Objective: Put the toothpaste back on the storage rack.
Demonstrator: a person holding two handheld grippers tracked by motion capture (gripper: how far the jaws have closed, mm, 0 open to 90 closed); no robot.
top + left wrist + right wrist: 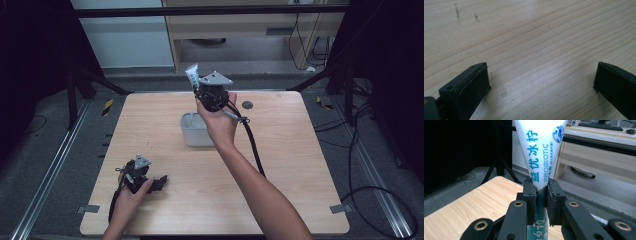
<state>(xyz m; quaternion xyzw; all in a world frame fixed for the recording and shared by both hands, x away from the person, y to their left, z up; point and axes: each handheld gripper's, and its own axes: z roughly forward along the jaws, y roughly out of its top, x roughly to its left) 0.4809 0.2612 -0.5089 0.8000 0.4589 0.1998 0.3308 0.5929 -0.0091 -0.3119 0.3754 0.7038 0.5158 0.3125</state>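
My right gripper (196,85) clamps a toothpaste tube (540,150), long axis upright, with the white bin (192,132) at six o'clock below; left gripper (541,85) wide open

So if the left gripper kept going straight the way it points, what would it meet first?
Most likely the bare wooden table: the left gripper has open jaws angled down at its surface, with nothing between or ahead of them.

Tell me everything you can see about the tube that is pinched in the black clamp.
The tube is white, soft-looking plastic with teal Chinese characters, the word PROBIOTIC and a round blue emblem. It fans wide towards its flat upper end and turns dark teal lower down. The right gripper is shut on its narrow part, holding it upright in the air above the white tub on the table. Only the jaw pads touch it.
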